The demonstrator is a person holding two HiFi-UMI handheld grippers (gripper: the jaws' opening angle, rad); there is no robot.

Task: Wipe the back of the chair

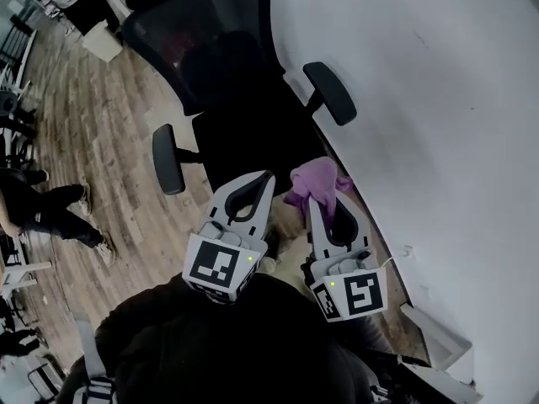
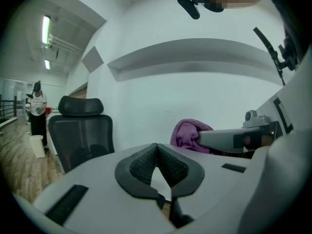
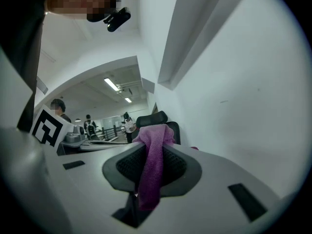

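Observation:
A black mesh office chair (image 1: pixel 227 66) with armrests and a headrest stands ahead of me beside the white wall; it also shows in the left gripper view (image 2: pixel 80 130) and behind the cloth in the right gripper view (image 3: pixel 155 118). My right gripper (image 1: pixel 322 194) is shut on a purple cloth (image 1: pixel 316 179), which hangs down between its jaws (image 3: pixel 151 165) and bunches at the tips (image 2: pixel 187 133). My left gripper (image 1: pixel 253 188) is shut with nothing in it, just left of the right one. Both are held short of the chair seat.
A curved white wall (image 1: pixel 438 99) runs along the right. Wooden floor (image 1: pixel 93 133) lies to the left, with a bin (image 1: pixel 103 42) and people standing further off (image 1: pixel 42 209). More people and railings show far back in the right gripper view (image 3: pixel 90 126).

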